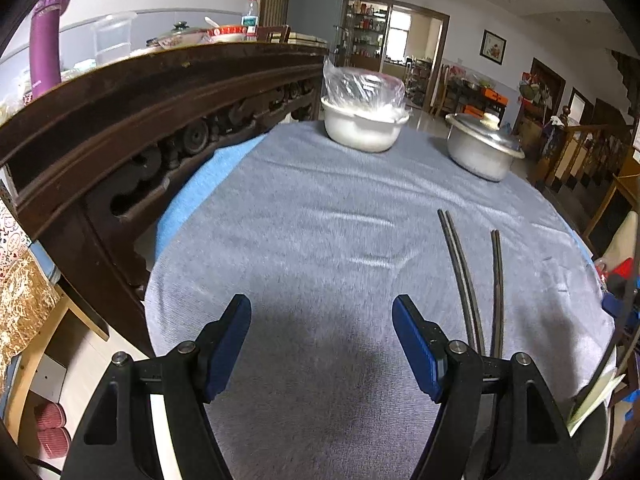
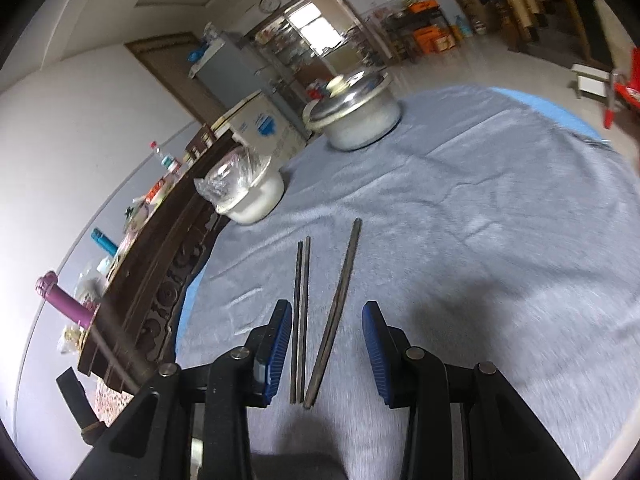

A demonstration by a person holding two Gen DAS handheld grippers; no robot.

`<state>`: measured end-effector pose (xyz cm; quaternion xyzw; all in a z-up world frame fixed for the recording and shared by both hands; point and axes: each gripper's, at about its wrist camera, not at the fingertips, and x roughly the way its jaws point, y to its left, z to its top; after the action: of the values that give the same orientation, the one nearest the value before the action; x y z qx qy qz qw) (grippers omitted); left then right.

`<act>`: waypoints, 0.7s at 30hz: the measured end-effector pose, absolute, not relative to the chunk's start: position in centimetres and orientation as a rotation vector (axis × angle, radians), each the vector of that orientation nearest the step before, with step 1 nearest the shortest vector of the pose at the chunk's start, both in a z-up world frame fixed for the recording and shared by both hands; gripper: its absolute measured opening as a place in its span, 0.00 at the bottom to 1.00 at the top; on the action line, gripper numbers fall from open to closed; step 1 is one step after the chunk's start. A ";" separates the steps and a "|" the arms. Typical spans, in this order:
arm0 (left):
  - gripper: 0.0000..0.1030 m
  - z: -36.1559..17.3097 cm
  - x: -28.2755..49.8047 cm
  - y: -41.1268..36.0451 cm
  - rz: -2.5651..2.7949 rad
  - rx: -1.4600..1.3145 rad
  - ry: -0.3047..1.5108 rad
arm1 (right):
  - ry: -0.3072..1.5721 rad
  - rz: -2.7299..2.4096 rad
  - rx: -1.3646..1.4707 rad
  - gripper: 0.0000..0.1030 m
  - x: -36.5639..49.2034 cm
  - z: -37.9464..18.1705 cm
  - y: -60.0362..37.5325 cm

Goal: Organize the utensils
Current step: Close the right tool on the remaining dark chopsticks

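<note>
my right gripper [image 2: 326, 344] hangs over the near ends of the chopsticks, its jaws apart with nothing pinched; both pairs lie between the blue pads [image 2: 280, 344] on the grey cloth [image 2: 480, 220]. the left pair [image 2: 301, 320] lies straight with its two sticks touching, and the right pair [image 2: 336, 312] leans in so the near tips almost meet the first. my left gripper [image 1: 322, 344] is open wide over bare cloth, with the chopsticks just beside its right finger. i judge the pick is about to begin, and the risk is in what i catch: closing here could take all four sticks in a crossed bundle, or only one of a pair, and the thin round sticks could roll or scissor out of the pads. the cloth is soft and rumpled, so pressing low could drag it, which might nudge the white bowl [image 2: 256, 196] and the lidded pot [image 2: 356, 120] further back.
</note>
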<state>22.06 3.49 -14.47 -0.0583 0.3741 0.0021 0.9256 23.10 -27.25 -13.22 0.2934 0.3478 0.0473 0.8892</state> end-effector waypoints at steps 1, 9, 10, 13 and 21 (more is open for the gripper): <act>0.72 -14.7 22.2 3.5 0.004 -0.120 0.772 | 0.737 0.110 0.601 0.38 24.1 -13.7 -27.2; 0.72 -16.3 24.4 3.3 0.002 -0.121 0.824 | 0.836 0.159 0.566 0.37 32.0 -18.1 -27.4; 0.72 -16.4 24.7 3.3 0.002 -0.122 0.829 | 0.847 0.154 0.555 0.37 32.8 -18.5 -27.2; 0.72 -16.6 25.3 3.3 -0.001 -0.124 0.837 | 0.882 0.156 0.533 0.35 34.8 -19.5 -26.6; 0.72 -17.1 26.4 3.2 -0.011 -0.131 0.856 | 0.919 0.093 0.387 0.31 37.2 -20.6 -24.4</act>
<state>26.40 3.19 -17.09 -0.0637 0.4146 -0.0054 0.9078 37.16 -24.39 -20.60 0.1853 0.4404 0.0445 0.8773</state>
